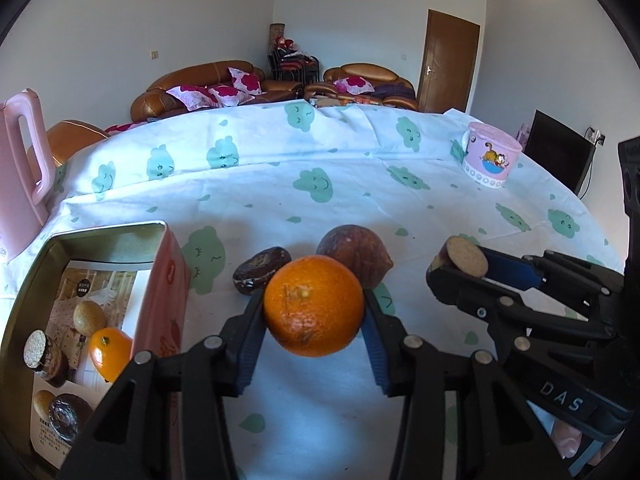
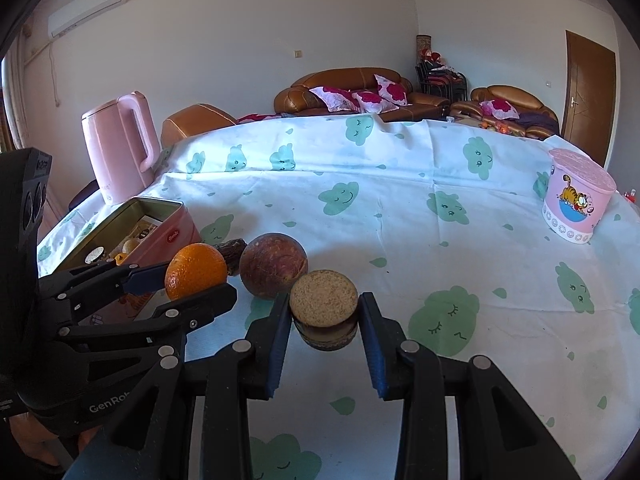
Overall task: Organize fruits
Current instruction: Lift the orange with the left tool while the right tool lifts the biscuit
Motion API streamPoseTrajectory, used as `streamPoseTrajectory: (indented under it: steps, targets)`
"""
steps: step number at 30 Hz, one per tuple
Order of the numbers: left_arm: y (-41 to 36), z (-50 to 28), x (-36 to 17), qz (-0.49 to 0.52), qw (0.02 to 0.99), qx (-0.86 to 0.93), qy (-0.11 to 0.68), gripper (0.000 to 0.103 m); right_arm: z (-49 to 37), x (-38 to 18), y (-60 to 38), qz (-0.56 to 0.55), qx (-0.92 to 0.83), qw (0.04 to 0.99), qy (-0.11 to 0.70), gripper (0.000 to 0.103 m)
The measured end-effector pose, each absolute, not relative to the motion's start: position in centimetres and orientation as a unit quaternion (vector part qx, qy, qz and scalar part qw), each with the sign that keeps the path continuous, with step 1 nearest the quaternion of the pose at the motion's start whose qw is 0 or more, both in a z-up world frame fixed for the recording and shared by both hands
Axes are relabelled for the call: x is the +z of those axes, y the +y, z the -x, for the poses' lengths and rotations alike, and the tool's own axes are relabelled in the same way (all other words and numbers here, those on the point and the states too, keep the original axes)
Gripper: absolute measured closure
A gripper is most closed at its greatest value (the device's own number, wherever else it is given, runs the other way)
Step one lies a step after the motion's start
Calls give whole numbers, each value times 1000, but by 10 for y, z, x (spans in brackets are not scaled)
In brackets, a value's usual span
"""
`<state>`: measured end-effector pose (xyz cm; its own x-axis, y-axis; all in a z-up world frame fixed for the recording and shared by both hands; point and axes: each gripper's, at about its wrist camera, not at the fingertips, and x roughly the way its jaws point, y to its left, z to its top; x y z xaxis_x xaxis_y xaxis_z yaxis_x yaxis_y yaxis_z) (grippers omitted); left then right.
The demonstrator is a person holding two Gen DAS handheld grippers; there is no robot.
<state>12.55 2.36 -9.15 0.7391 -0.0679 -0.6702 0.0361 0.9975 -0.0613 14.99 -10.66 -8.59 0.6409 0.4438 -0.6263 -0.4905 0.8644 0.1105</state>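
Just right of the open pink metal tin (image 1: 170,276), our left gripper (image 1: 314,312) pinches the firm, light, round orange (image 1: 314,306) across its middle, while our right gripper (image 2: 325,320) clamps the stiff brown cut-topped fruit (image 2: 324,300).

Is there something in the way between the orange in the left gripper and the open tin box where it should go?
Nothing visible blocks it. The left gripper holds the orange off the cloth, and the tin box stands open to its left. Only the box's near pink wall lies between, so the orange probably has to pass over that wall.
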Motion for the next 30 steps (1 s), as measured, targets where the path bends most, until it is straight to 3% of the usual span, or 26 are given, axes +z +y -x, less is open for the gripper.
streamPoseTrajectory:
  steps: [30]
  targets:
    - [27, -101, -74, 21, 958, -7, 285, 55, -129, -71, -114, 30, 268, 926, 266, 67]
